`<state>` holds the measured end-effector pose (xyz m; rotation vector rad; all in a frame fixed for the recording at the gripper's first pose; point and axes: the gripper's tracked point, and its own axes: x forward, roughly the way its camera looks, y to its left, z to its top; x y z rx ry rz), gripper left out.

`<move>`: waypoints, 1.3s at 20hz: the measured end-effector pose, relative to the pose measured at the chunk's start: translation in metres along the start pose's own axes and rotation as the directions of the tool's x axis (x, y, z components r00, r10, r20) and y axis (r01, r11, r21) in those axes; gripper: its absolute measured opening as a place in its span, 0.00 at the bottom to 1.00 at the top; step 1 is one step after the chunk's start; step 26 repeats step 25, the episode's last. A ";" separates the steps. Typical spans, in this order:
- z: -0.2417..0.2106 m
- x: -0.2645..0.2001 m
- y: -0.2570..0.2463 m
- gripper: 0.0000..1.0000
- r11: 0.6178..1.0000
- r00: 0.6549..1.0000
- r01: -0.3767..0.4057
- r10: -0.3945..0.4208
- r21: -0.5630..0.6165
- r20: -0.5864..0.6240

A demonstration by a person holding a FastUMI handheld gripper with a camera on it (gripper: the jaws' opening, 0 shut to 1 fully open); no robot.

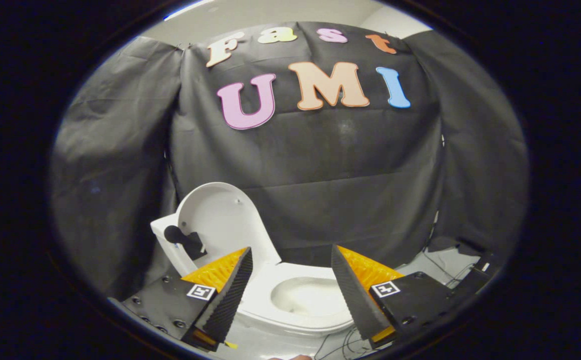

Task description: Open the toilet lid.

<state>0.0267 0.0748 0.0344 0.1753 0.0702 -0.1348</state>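
Observation:
A white toilet [300, 300] stands below and ahead of my gripper [290, 252]. Its lid [220, 220] is raised upright, leaning back against the tank [163, 240] at the left. The bowl's rim and seat lie exposed between my two fingers. My gripper is open, its fingers spread wide with nothing held between them, and it hovers above the bowl, apart from the lid. A small dark knob [173, 234] sits on the tank's side by the lid.
Black cloth walls close the booth behind and on both sides of the toilet. Thin cables [440, 272] trail on the pale floor at the right, near a dark object at the cloth's foot.

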 end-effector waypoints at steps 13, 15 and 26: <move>-0.020 -0.003 -0.035 0.97 0.994 0.999 -0.032 0.035 -0.104 0.031; -0.021 -0.004 -0.047 0.97 0.998 0.999 -0.021 0.024 -0.066 0.042; -0.034 -0.012 -0.105 0.97 0.997 0.997 0.078 -0.078 -0.008 0.019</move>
